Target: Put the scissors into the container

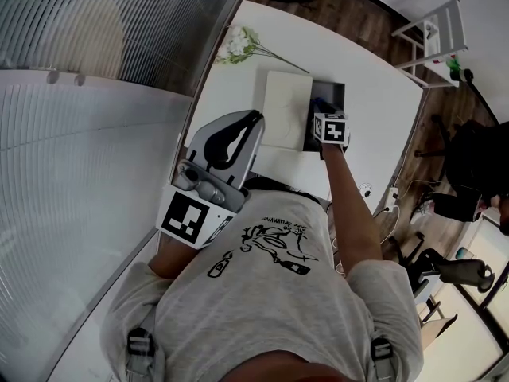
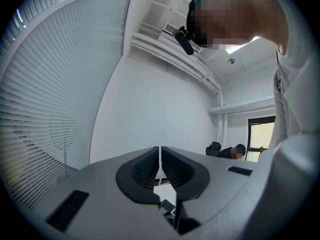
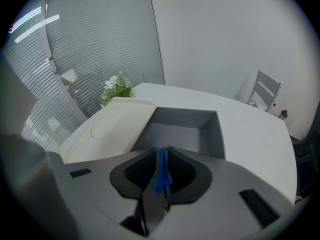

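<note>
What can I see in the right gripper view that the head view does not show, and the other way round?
Only the right gripper view: the blue-handled scissors, clamped between the jaws of the right gripper. Only the head view: the left gripper raised by the person's shirt, and the wooden floor. Both: the white table, the grey container, the cream lid at its side, and the flowers.
</note>
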`<state>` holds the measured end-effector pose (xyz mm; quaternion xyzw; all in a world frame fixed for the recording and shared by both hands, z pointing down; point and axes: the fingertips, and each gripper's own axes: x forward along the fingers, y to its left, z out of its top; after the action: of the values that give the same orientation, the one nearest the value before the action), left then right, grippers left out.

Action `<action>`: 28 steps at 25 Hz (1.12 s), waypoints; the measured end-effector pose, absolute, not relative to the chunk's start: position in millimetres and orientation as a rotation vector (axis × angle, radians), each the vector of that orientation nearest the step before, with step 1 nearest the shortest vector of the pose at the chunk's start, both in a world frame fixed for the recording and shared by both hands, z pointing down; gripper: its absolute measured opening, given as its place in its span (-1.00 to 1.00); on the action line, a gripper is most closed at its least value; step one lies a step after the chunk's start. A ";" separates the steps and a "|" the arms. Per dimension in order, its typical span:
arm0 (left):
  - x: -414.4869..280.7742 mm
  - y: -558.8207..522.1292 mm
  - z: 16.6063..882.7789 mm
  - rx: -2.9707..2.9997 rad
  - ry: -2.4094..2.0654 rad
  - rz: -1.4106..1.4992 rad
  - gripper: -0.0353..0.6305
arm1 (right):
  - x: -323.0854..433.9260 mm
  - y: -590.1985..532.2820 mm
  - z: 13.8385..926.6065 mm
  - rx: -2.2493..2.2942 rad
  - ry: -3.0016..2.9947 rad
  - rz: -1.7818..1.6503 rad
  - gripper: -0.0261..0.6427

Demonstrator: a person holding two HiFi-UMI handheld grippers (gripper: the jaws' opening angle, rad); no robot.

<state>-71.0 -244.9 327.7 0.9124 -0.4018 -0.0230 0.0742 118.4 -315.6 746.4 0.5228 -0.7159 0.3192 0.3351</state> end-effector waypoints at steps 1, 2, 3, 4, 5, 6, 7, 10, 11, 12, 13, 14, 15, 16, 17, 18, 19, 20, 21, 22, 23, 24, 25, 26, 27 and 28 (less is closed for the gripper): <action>-69.7 -243.4 326.5 2.742 -1.204 -0.073 -0.80 | 118.3 -315.4 744.5 1.364 -1.877 0.830 -0.68; -68.4 -241.6 325.4 2.745 -1.202 -0.075 -0.80 | 118.5 -314.8 742.4 1.364 -1.885 0.828 -0.68; -67.1 -239.5 324.3 2.749 -1.200 -0.078 -0.80 | 118.8 -314.0 739.4 1.366 -1.893 0.825 -0.68; -65.9 -237.5 323.6 2.751 -1.199 -0.079 -0.80 | 119.0 -313.0 735.4 1.369 -1.902 0.819 -0.68; -64.9 -235.4 323.1 2.753 -1.198 -0.079 -0.80 | 119.1 -312.0 730.9 1.373 -1.912 0.811 -0.68; -63.9 -233.5 322.8 2.755 -1.196 -0.078 -0.80 | 119.3 -310.9 725.8 1.376 -1.921 0.802 -0.68; -62.7 -231.6 322.2 2.758 -1.194 -0.078 -0.80 | 119.6 -309.7 720.5 1.379 -1.931 0.791 -0.68; -57.8 -225.0 318.7 2.768 -1.187 -0.083 -0.80 | 120.9 -305.1 702.6 1.392 -1.964 0.763 -0.69; -56.1 -222.7 317.5 2.772 -1.185 -0.084 -0.80 | 121.3 -303.9 695.9 1.399 -1.979 0.754 -0.69; -54.4 -220.7 316.7 2.776 -1.181 -0.084 -0.80 | 121.7 -302.9 689.0 1.406 -1.993 0.744 -0.69; -52.7 -218.9 316.2 2.780 -1.177 -0.083 -0.80 | 122.2 -302.1 682.1 1.415 -2.007 0.735 -0.69; -50.8 -217.1 315.8 2.783 -1.172 -0.082 -0.80 | 122.7 -301.0 675.0 1.423 -2.020 0.725 -0.69; -48.7 -215.2 315.5 2.785 -1.165 -0.081 -0.81 | 123.4 -299.3 667.5 1.431 -2.033 0.715 -0.70; -46.3 -212.9 314.9 2.786 -1.157 -0.081 -0.82 | 124.1 -296.9 659.6 1.439 -2.047 0.704 -0.70; -43.9 -210.5 314.0 2.787 -1.149 -0.082 -0.82 | 124.6 -294.0 651.4 1.445 -2.062 0.691 -0.71; -41.8 -208.0 312.9 2.790 -1.141 -0.085 -0.82 | 124.8 -291.0 643.0 1.450 -2.077 0.676 -0.72; -39.9 -205.4 311.6 2.795 -1.135 -0.087 -0.82 | 124.9 -287.9 634.6 1.455 -2.092 0.661 -0.72; -38.2 -202.8 310.2 2.801 -1.132 -0.088 -0.83 | 125.1 -284.8 626.5 1.460 -2.107 0.646 -0.72; -36.4 -200.2 309.0 2.806 -1.130 -0.089 -0.83 | 125.4 -281.6 618.6 1.465 -2.121 0.633 -0.73; -34.6 -197.5 307.7 2.811 -1.128 -0.090 -0.83 | 125.8 -278.1 610.9 1.468 -2.135 0.622 -0.73; -32.8 -194.8 306.4 2.814 -1.127 -0.091 -0.83 | 126.1 -274.3 603.4 1.471 -2.150 0.612 -0.74; -31.0 -192.3 305.1 2.818 -1.125 -0.093 -0.83 | 126.4 -270.5 595.5 1.473 -2.165 0.599 -0.74; -29.2 -189.8 303.7 2.822 -1.123 -0.094 -0.83 | 126.7 -266.9 587.2 1.477 -2.179 0.585 -0.75; -27.4 -187.6 302.2 2.827 -1.119 -0.095 -0.83 | 127.1 -263.5 578.4 1.482 -2.193 0.570 -0.76; -25.5 -185.5 300.8 2.832 -1.115 -0.095 -0.83 | 127.3 -260.4 569.2 1.487 -2.206 0.553 -0.77; -23.6 -183.4 299.6 2.838 -1.112 -0.093 -0.83 | 127.2 -257.4 559.9 1.490 -2.219 0.533 -0.77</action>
<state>-23.6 -183.4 299.6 0.9297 -0.3641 -0.0305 0.0459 127.2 -257.4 559.9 0.5350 -0.7965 0.1915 0.2065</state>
